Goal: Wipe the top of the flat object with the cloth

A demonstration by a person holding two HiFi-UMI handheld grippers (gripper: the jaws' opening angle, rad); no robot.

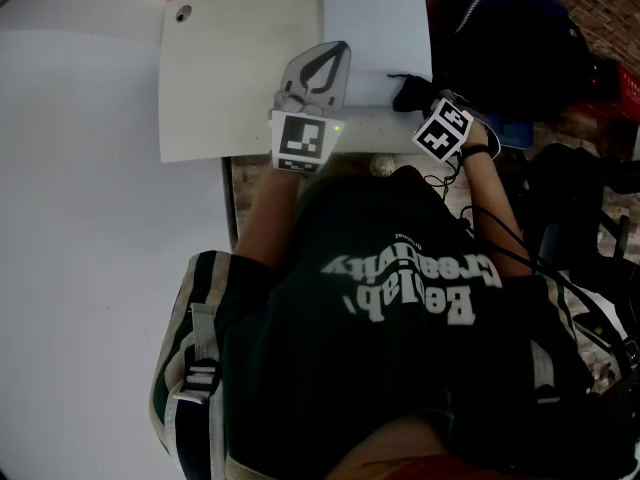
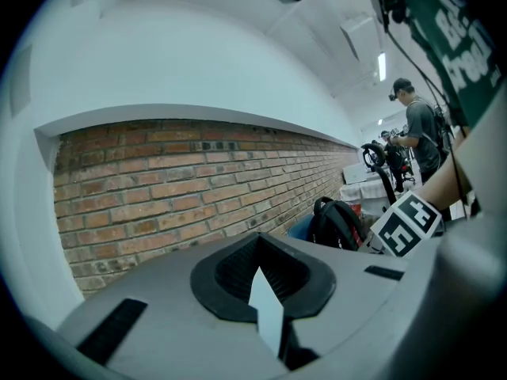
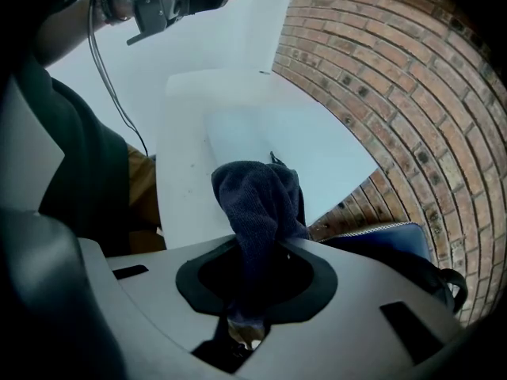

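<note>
The flat object (image 1: 375,38) is a thin pale sheet lying at the far right of the white table (image 1: 230,78). My left gripper (image 1: 335,58) reaches its left edge. In the left gripper view the jaws are shut on a thin white edge (image 2: 266,311), which looks like that sheet. A dark blue cloth (image 1: 410,92) hangs bunched from my right gripper (image 1: 422,105), which is shut on it at the sheet's near right corner. In the right gripper view the cloth (image 3: 257,204) droops ahead of the jaws, over the sheet (image 3: 317,145).
A black backpack (image 1: 510,38) and a blue bag (image 3: 380,240) sit by the brick wall (image 3: 396,77) just right of the table. The table has a small hole (image 1: 183,13) at its far left. A person (image 2: 417,133) stands in the background. My torso covers the table's near edge.
</note>
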